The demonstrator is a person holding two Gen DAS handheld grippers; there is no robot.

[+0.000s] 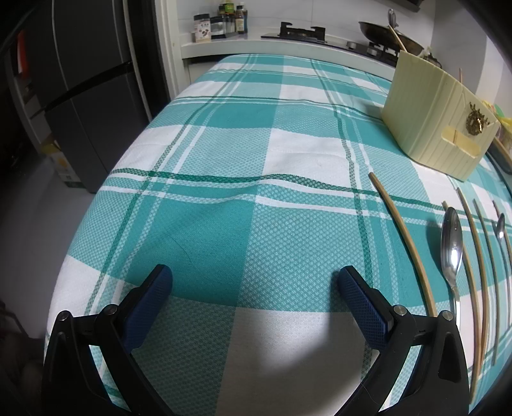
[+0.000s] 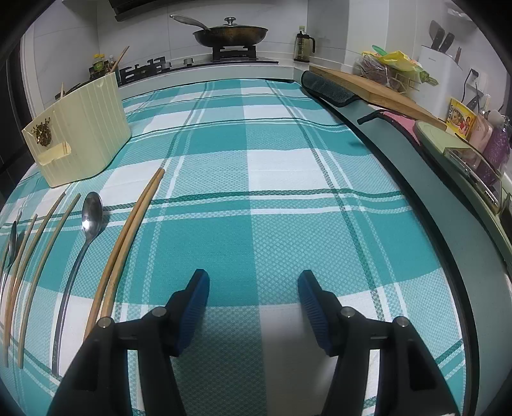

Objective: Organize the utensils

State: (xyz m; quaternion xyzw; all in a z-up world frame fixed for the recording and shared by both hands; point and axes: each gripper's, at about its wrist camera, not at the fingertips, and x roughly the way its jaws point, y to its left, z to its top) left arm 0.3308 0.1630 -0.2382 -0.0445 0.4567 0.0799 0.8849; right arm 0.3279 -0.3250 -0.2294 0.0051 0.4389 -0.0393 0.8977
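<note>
Both grippers hover over a bench covered by a teal-and-white checked cloth (image 2: 288, 166). The left gripper (image 1: 254, 281) has its blue-padded fingers (image 1: 363, 304) spread wide with only cloth between them. The right gripper (image 2: 252, 288) stands partly open, and its fingers (image 2: 195, 304) grip nothing.

The utensils lie in a row on the cloth, between the two grippers. A pair of brown chopsticks (image 2: 128, 243) lies side by side nearest the right gripper, then a steel spoon (image 2: 91, 214) with its bowl pointing away, then two paler chopsticks (image 2: 41, 236), then a smaller spoon (image 2: 12, 236) at the picture's edge. Beyond them stands a cream ribbed utensil holder (image 2: 92, 134) with a gold emblem on its end; a few chopsticks stick up from it.

On the stove behind sits a lidded pan (image 2: 230, 33). Spice jars (image 1: 220, 22) and a packet at far right (image 2: 460, 116) carry labels too small to read.
</note>
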